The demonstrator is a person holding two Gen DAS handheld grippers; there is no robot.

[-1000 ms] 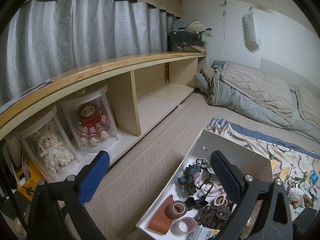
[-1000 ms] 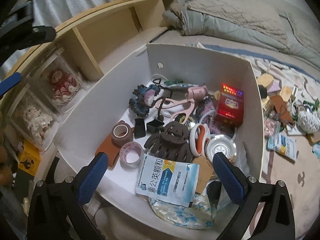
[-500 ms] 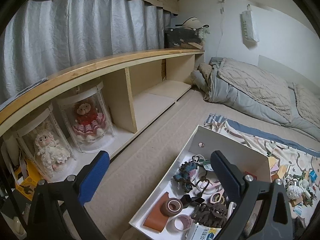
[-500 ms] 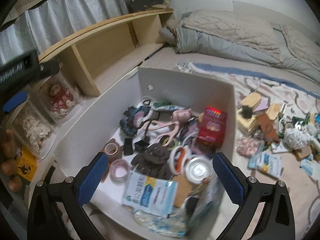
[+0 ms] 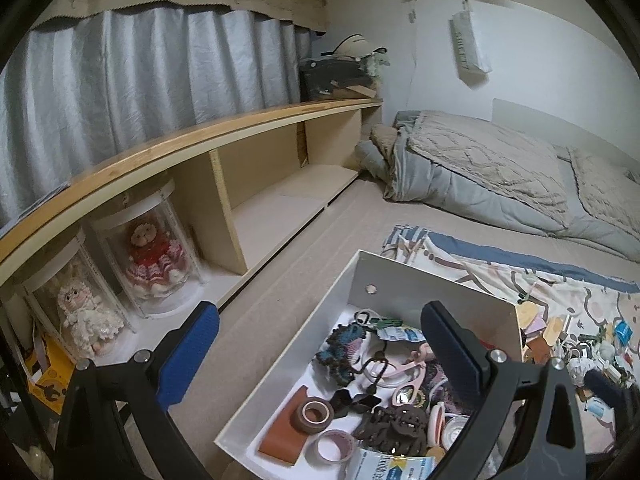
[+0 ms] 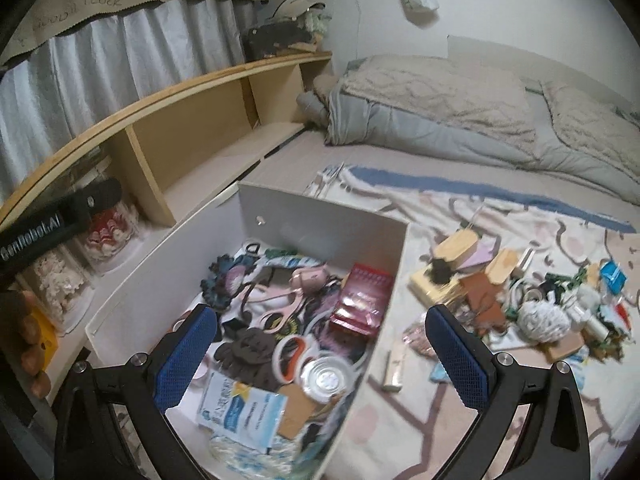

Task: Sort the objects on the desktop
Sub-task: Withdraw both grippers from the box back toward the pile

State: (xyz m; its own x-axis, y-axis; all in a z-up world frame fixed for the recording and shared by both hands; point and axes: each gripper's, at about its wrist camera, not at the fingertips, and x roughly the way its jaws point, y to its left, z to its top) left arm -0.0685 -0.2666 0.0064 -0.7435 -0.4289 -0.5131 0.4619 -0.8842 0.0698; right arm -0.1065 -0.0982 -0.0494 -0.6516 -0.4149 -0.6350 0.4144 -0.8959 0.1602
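Observation:
A white box (image 6: 320,216) (image 5: 440,284) sits on the bed and holds several small items: brown hair claws (image 5: 394,426), tape rolls (image 5: 316,414), a red packet (image 6: 362,300) and a blue-and-white sachet (image 6: 240,408). To its right a pile of loose desktop objects (image 6: 520,296) lies on a patterned cloth (image 6: 440,208). My right gripper (image 6: 320,356) hovers open over the box's right wall, nothing between its fingers. My left gripper (image 5: 320,356) stands open above the box's left side, also holding nothing.
A wooden shelf unit (image 5: 248,168) runs along the left, with two dolls in clear cases (image 5: 156,256) in its near bays. A grey quilt (image 5: 500,176) lies bunched at the back of the bed. The left gripper's black body (image 6: 52,220) shows at the right view's left edge.
My right gripper has lifted and swung right, from deep over the box contents to above its right wall, bringing the loose pile into view. The left gripper barely shifted.

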